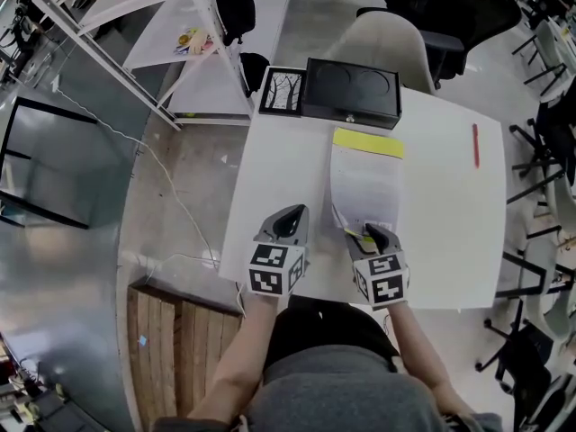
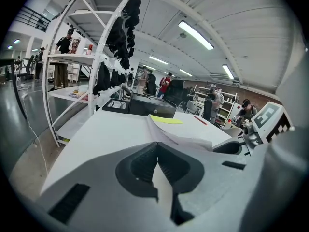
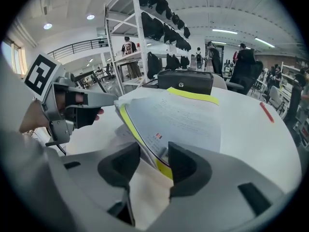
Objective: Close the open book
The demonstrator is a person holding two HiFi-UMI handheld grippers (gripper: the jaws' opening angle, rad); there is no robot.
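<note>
Box (image 1: 351, 91) beyond book (image 1: 366, 183), pen (image 1: 475, 144) aside.

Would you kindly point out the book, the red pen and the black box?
book (image 1: 366, 183), head view, middle of top page.
red pen (image 1: 475, 145), head view, mid-shaft.
black box (image 1: 352, 90), head view, lid centre.

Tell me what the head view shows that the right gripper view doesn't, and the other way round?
Only the head view shows the wooden pallet on the floor and the person's lap. Only the right gripper view shows ceiling lights, people standing far off, and the corner of the book lying between the parted jaws of the right gripper. Both show that book, the white table, the black box, the red pen and the left gripper.
</note>
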